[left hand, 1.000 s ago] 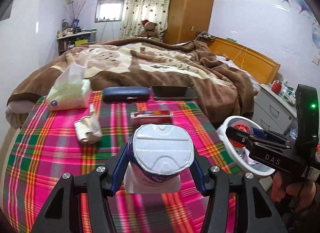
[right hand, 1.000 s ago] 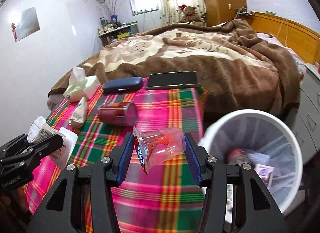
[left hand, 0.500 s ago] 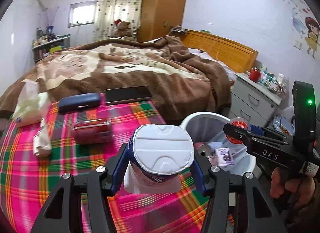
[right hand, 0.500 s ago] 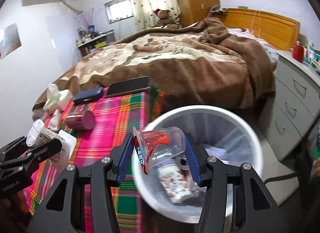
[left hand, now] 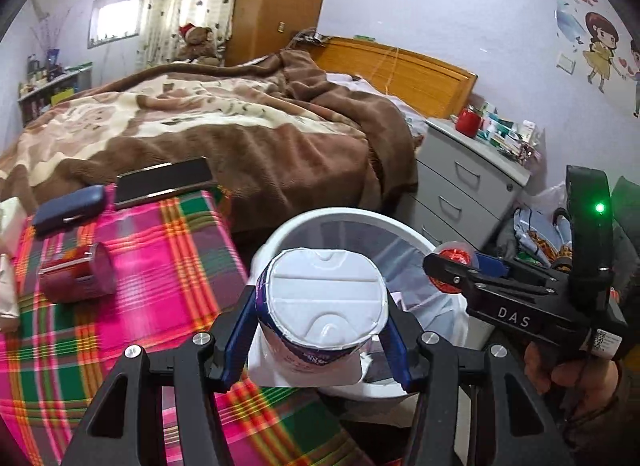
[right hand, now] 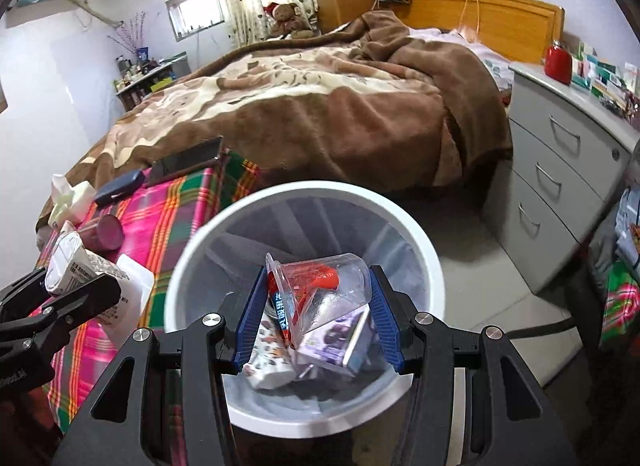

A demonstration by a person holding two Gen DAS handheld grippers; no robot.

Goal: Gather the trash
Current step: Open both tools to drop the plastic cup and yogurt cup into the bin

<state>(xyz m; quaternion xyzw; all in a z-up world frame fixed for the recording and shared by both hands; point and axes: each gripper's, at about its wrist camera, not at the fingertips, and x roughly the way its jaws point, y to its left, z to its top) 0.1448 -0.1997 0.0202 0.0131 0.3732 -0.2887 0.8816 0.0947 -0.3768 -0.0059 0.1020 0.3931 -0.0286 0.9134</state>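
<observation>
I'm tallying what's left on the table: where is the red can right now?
In the left wrist view, the red can lies on its side at left on the plaid cloth, below the blue case.

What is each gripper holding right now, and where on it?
Left gripper clamps the yogurt cup by its side walls, below the foil lid. Right gripper clamps the clear plastic cup across its sides.

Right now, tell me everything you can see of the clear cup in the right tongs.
The clear cup is thin, see-through plastic, dented and lying on its side, mouth turned left. A peeled foil lid with red and blue print hangs from its rim, and something red sits inside. The right tongs grip it between blue pads, one on each side. It hangs over the open white bin, above the trash already inside, touching nothing but the pads.
</observation>
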